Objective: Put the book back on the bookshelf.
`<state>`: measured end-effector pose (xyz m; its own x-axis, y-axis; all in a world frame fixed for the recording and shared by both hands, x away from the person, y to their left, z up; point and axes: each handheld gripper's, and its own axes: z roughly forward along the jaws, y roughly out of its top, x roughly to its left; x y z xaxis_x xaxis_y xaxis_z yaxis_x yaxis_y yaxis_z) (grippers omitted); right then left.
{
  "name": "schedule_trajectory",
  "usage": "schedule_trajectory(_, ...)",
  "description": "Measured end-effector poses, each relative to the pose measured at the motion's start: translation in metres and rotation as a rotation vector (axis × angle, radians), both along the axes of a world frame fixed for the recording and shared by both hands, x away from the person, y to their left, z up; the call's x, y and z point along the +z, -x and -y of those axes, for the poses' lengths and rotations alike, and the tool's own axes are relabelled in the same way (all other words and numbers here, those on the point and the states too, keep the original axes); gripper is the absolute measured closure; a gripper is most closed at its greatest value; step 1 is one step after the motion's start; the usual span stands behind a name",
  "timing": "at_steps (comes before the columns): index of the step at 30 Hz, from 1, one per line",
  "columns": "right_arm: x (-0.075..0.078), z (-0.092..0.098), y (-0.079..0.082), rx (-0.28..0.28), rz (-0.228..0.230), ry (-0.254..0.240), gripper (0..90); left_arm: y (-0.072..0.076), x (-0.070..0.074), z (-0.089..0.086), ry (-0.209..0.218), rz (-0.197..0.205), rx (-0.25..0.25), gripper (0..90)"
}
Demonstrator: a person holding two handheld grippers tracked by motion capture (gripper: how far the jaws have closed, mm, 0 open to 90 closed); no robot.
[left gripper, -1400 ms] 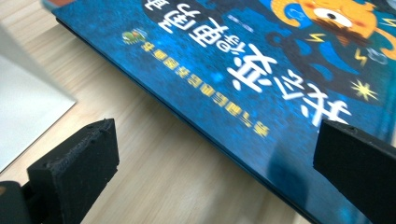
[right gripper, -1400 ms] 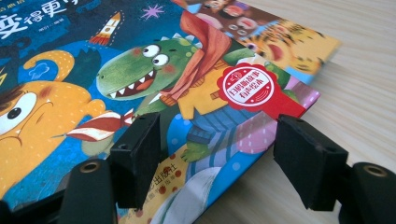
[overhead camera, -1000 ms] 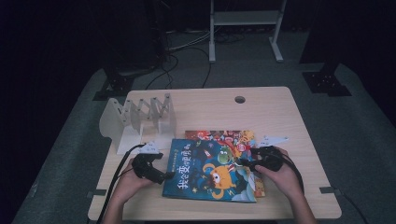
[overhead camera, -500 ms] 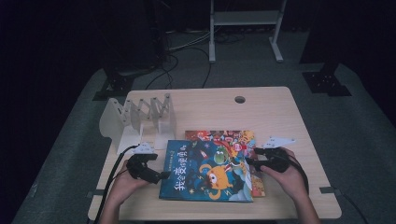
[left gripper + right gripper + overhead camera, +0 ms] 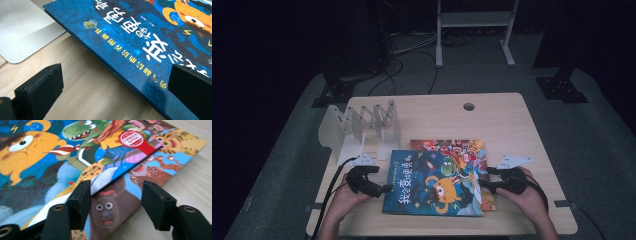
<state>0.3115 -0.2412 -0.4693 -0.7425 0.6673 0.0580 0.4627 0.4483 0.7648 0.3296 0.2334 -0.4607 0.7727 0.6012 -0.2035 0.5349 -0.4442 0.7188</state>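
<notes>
Left claw (image 5: 387, 188) is sitting w/ jaws wide apart, gripping nothing; the blue book (image 5: 432, 182) is lying flat on the tabletop (image 5: 502, 120) just ahead of it, left edge nearest. It's looking like a thin hardcover: stiff, light, glossy so prob slippery. Best taken by an edge, pinching the cover. Under it, a second book (image 5: 160, 160) is poking out on the right. Right claw (image 5: 113, 200) is hovering over that right edge, jaws partly apart, clamped on nothing. Vs a sec ago: right jaws have just been closing, hand is now sitting further right, off the cover; books unmoved.
</notes>
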Motion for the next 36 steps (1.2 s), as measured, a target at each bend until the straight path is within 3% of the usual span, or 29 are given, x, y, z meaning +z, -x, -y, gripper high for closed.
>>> schedule_trajectory(11, 0.0, -0.013, -0.007, 0.041, -0.004, 0.0, 39.4, -0.001, -0.004, -0.002, 0.002, -0.018, 0.005, 0.0)
schedule_trajectory(23, 0.0, -0.031, -0.012, 0.075, 0.01, 0.026, 39.6, -0.001, -0.01, -0.009, 0.042, -0.084, 0.009, 0.0)
schedule_trajectory(31, 0.0, -0.034, -0.012, 0.08, 0.011, 0.027, 42.5, -0.001, -0.015, -0.005, 0.076, -0.135, -0.029, 0.0)
schedule_trajectory(36, 0.001, -0.034, -0.01, 0.087, 0.016, 0.032, 45.3, 0.0, -0.012, -0.004, 0.059, -0.135, -0.044, 0.0)
